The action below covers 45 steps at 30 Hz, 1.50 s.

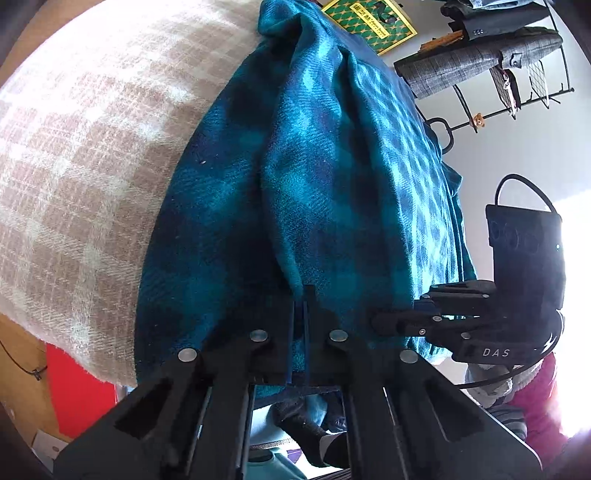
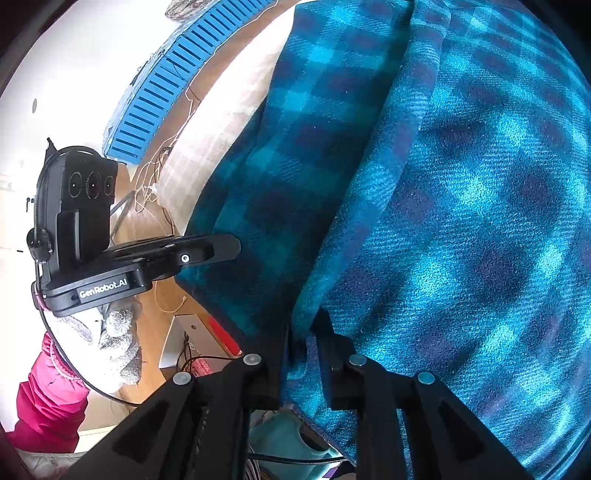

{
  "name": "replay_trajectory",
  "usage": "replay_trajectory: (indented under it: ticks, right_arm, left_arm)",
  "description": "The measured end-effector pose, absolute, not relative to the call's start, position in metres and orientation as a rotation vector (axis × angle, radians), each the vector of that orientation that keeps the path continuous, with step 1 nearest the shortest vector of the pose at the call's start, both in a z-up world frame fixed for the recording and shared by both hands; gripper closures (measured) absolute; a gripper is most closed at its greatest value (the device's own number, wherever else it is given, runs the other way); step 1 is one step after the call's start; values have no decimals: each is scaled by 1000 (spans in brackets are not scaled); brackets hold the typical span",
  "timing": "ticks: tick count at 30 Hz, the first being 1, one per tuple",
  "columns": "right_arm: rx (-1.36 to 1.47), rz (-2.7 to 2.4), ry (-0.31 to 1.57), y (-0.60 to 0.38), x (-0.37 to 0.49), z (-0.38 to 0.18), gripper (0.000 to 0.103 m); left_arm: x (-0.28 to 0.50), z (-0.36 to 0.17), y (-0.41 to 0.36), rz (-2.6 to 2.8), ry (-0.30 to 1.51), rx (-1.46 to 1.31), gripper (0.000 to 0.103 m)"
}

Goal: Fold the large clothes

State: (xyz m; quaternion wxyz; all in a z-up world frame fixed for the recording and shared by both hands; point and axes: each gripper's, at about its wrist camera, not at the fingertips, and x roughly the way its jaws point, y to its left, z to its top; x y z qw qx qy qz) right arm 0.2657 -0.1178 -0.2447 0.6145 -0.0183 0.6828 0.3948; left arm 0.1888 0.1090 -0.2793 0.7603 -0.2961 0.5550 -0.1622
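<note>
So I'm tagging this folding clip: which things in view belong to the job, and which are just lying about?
Part of the job:
- teal plaid garment
- left gripper, shut on its edge
- right gripper, pinching a fold
- beige checked blanket underneath

Lying about:
- clothes rack
- green box
- blue slatted crate

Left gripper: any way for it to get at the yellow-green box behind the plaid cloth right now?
Probably not. The left gripper is shut on the teal plaid cloth, and the yellow-green box sits beyond the bunched cloth; it would have to let go first.

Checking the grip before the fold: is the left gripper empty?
No, the left gripper is shut on an edge of the teal plaid cloth.
</note>
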Motion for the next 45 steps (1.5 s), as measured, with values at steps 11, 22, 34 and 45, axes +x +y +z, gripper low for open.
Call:
replay_trajectory:
  ticks: [11, 22, 34, 45]
  right_arm:
    - [-118, 1046, 1506, -88, 244, -220, 103]
    - [-125, 1003, 1539, -91, 245, -225, 103]
    - [-67, 1042, 1482, -93, 245, -198, 103]
    - [-242, 987, 1564, -65, 235, -239, 103]
  left_arm:
    - [150, -233, 142, -272, 1092, -535, 103]
    - [157, -269, 151, -313, 1137, -724, 53]
    - [149, -229, 131, -298, 1023, -601, 103]
    - [137, -281, 134, -224, 1127, -581, 103]
